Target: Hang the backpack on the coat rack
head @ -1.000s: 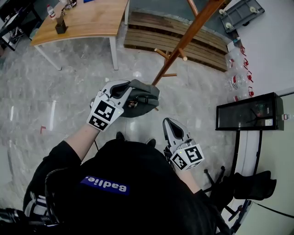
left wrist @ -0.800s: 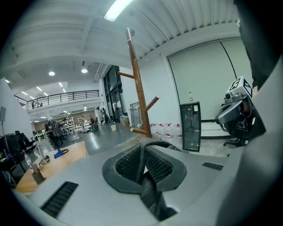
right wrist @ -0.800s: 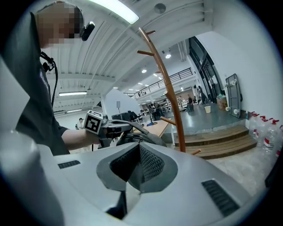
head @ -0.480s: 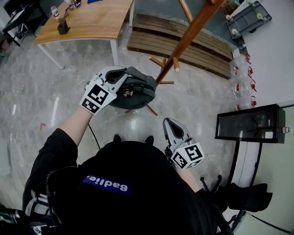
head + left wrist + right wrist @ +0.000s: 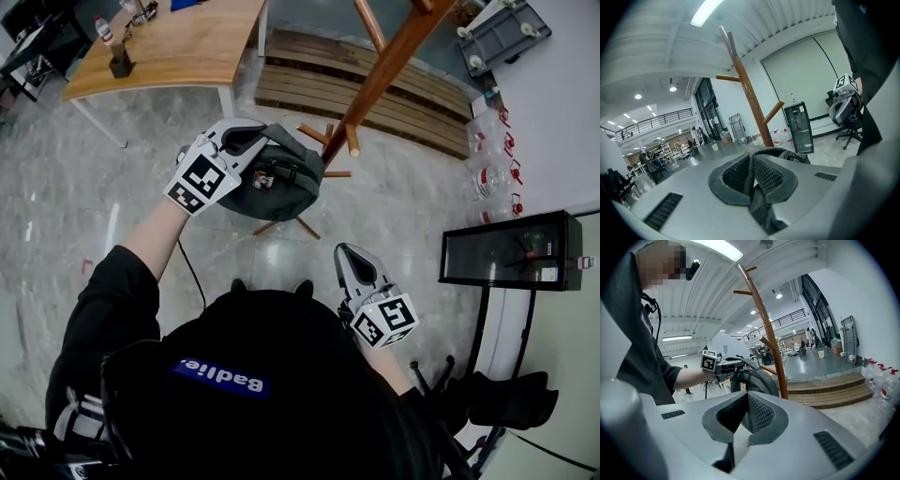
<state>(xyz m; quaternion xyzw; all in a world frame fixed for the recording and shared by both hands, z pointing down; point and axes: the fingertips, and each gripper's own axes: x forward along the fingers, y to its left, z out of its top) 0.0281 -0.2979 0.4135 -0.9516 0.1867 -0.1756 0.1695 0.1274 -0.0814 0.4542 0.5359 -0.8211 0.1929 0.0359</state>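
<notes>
Left tongs (image 5: pixel 251 139) gripping backpack (image 5: pixel 286 185), beside coat rack (image 5: pixel 380 80)

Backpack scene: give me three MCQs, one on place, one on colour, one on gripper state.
1. Where is the backpack?
A) on the table
B) in the left gripper, beside the rack
C) on the floor

2. What colour is the rack?
A) white
B) blue
C) brown

3. What state is the right gripper in?
A) shut, empty
B) shut on the backpack
C) wide open

Answers:
1 B: the left gripper's jaws are shut on it, close to the rack.
2 C: it is brown wood throughout.
3 A: its jaws meet with nothing between them.
</notes>
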